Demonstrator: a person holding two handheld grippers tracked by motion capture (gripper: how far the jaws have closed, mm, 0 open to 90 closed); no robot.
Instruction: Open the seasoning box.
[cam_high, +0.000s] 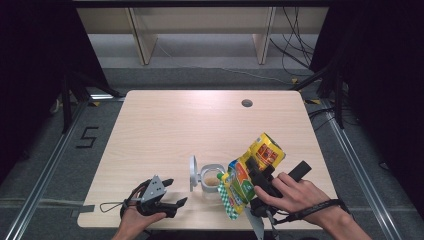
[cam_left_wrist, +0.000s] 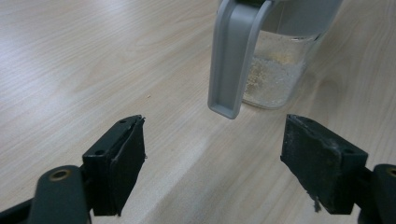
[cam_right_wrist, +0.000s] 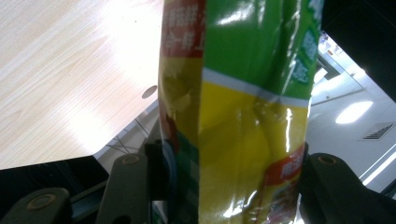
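Snack bag pinched in right gripper, tipped over open container; some contents in already, pour unfinished. Left gripper spread, idle beside container.

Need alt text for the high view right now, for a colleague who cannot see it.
The right gripper tips a yellow-green bag over an open container on a wooden table. The left gripper rests open nearby, holding nothing.

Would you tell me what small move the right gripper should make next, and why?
Probably tip the bag slightly further. The right gripper holds it tilted, lower end over the open container, which looks only part full; the left gripper rests open beside it.
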